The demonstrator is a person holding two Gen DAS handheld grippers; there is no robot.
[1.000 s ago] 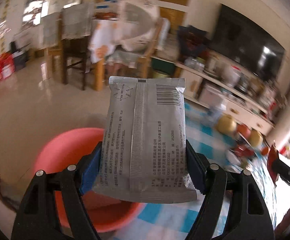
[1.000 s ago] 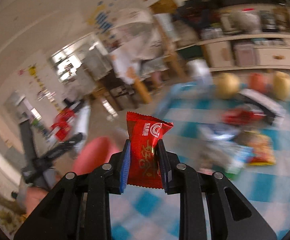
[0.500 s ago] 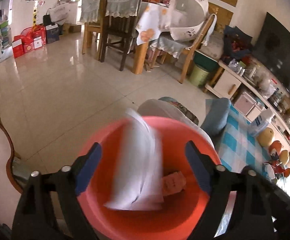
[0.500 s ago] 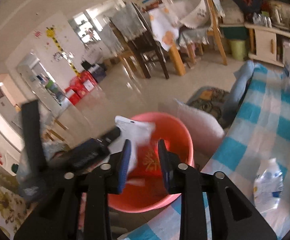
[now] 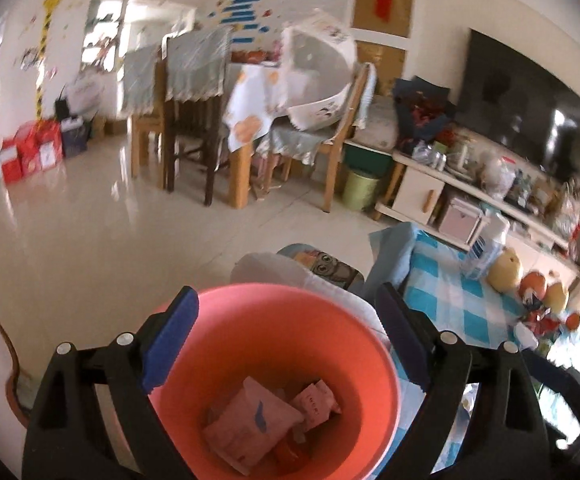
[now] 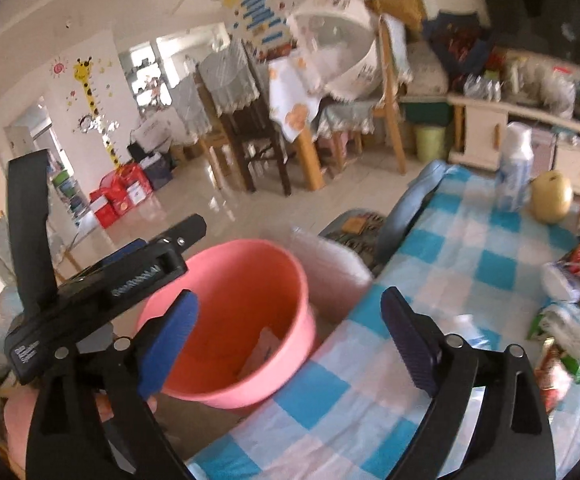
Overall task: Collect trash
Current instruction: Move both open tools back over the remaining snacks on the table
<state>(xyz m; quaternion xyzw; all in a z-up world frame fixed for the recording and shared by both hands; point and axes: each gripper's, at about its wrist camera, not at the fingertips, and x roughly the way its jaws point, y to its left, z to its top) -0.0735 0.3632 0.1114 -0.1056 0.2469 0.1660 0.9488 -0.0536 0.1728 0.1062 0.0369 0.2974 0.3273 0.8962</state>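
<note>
Lying in pink bucket [image 5: 374, 364] now: both wrappers [image 5: 250, 428]; grippers emptied.

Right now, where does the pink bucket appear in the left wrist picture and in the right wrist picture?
Left wrist view: the pink bucket fills the bottom centre, seen from above between the open fingers of the left gripper, with wrappers inside.
Right wrist view: the pink bucket sits lower left of centre, beside the checked tablecloth.
Shared landmark: the green waste bin on the floor.
</note>
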